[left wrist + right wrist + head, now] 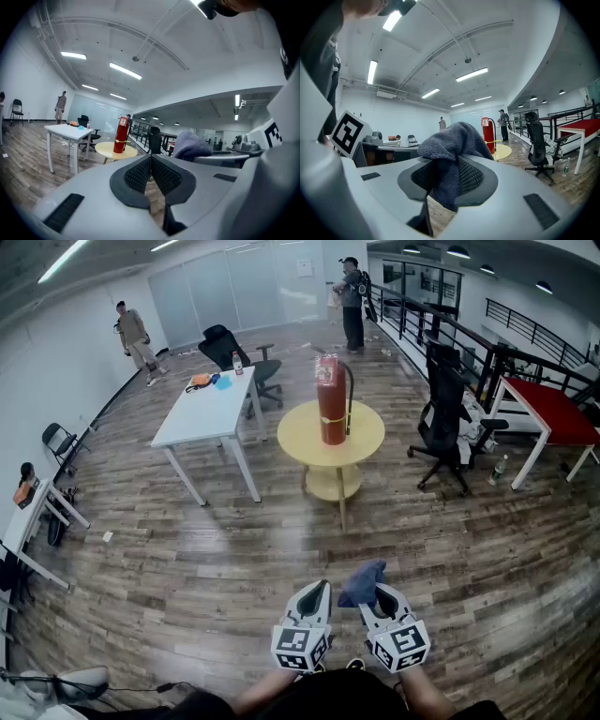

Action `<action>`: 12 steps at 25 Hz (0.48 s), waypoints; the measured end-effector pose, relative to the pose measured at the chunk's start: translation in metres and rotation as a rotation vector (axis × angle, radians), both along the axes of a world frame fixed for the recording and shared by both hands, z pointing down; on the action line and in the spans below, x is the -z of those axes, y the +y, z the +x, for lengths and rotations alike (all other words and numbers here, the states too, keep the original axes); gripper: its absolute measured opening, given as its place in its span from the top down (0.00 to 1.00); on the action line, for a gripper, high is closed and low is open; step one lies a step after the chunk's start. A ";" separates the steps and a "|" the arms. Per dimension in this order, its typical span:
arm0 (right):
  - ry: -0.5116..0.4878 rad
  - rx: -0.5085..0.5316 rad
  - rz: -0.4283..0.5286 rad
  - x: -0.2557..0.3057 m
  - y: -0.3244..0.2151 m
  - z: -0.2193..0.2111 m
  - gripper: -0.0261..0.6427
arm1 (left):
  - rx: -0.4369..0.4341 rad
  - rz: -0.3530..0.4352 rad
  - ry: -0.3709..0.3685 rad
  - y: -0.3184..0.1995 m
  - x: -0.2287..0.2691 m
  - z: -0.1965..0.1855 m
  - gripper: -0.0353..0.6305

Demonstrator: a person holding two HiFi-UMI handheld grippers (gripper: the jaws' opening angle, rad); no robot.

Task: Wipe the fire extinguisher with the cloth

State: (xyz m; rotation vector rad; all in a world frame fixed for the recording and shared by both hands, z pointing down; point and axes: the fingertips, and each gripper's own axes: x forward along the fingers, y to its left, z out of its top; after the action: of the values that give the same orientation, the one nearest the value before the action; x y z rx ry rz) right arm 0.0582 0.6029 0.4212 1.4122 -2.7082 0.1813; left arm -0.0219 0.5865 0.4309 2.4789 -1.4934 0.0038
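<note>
inside right gripper (443, 183), the cloth (451, 139)

Red fire extinguisher (330, 399) upright, blue-grey cloth (362, 583) held
The fire extinguisher stands on the round yellow table (367, 432), with 1 black hose looping down its side and a yellow band round its body; the cloth, bunched and fuzzy, is pinched between the right gripper's (379, 596) jaws, well apart from it

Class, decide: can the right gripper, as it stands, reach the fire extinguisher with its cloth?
Probably not yet. The right gripper, shut on the cloth, is far short of the fire extinguisher on the round table; only open floor lies between, so walking closer should do.
</note>
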 end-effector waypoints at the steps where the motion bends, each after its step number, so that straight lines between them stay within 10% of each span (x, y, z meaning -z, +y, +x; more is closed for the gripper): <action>1: 0.000 -0.001 -0.001 0.000 0.000 0.001 0.80 | -0.001 0.001 0.000 0.000 0.000 0.001 0.91; 12: -0.007 -0.004 -0.017 -0.009 0.002 0.000 0.80 | 0.006 -0.012 -0.002 0.000 -0.006 -0.002 0.91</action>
State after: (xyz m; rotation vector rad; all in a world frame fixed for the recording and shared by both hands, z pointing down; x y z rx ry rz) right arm 0.0586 0.6045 0.4298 1.4144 -2.7029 0.2098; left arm -0.0240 0.5862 0.4369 2.4658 -1.4972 0.0147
